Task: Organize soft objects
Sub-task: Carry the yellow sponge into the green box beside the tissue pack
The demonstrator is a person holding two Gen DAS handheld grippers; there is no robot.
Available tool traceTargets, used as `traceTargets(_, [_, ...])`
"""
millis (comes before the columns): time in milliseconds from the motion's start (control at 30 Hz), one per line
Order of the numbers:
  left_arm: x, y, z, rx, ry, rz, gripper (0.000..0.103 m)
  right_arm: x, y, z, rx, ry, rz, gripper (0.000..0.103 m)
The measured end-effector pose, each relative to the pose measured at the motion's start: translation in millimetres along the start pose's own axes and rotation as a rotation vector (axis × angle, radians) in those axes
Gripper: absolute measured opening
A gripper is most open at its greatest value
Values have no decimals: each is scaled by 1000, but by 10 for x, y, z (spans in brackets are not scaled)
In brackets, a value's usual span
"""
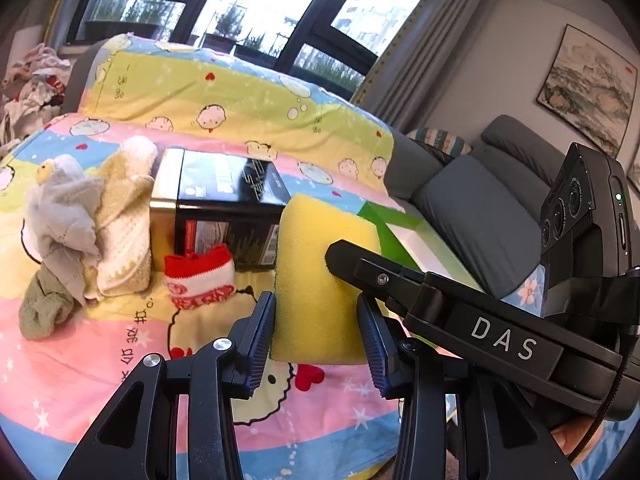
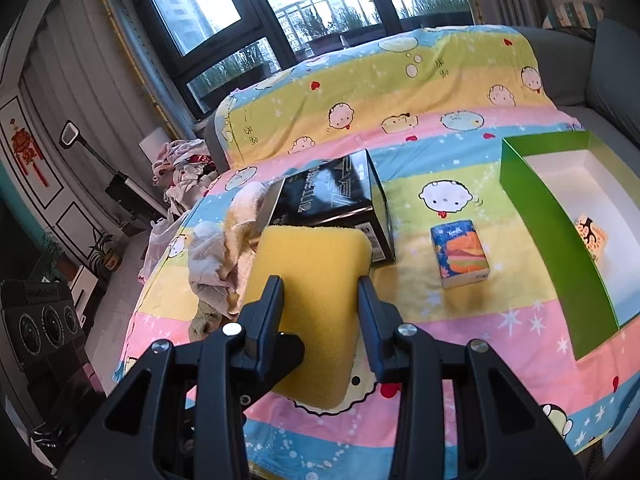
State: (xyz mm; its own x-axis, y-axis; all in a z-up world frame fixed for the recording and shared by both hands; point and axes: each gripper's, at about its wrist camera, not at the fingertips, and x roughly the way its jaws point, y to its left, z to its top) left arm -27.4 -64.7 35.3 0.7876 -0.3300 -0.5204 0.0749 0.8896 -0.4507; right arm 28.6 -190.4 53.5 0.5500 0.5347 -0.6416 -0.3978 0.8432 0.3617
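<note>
- Evidently both tools are on the yellow sponge at once: the left tongs pinch its near edge, and the right tongs straddle it from the other side, pads against its 2 flanks.
- Sponge position: held up just in front of the black box, above the cartoon blanket, apparently not resting on it.
- Risk 1: the foam is springy, so if 1 pair of tongs lets go unevenly the sponge could twist or pop out of the other pair, which bites only an edge.
- Risk 2: the 2 tools are crowded; in the left view the right tool's finger lies across the sponge face, so a pull in different directions could knock the tools together or tear the foam.
- Risk 3: swinging the sponge left of the black box could drag the red-and-white sock or the pile of towels.
- Pose: the left tool points forward, roughly level, toward the black box; the right tool comes in from the right and looks down more steeply.
- Likely target, as a judgement: the green tray, right of the black box, past the tissue pack.
</note>
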Motion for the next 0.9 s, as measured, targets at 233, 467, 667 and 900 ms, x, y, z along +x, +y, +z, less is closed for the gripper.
traceTargets(233, [-77,-10,66,-16,-47,11,42,-51,155,77,-49,-12,-14,37])
traceTargets(467, [-220,31,192,-50,-106,13,42,-110,347,223,-132,-19,4,37])
traceTargets(667, [-288,-7,363,-42,-148,-17,42,-229,419,408,-200,-49,36,37])
traceTargets(900, [-241,-201,546,15,-172,-9,42,-365,331,590,-210,-106,50,37])
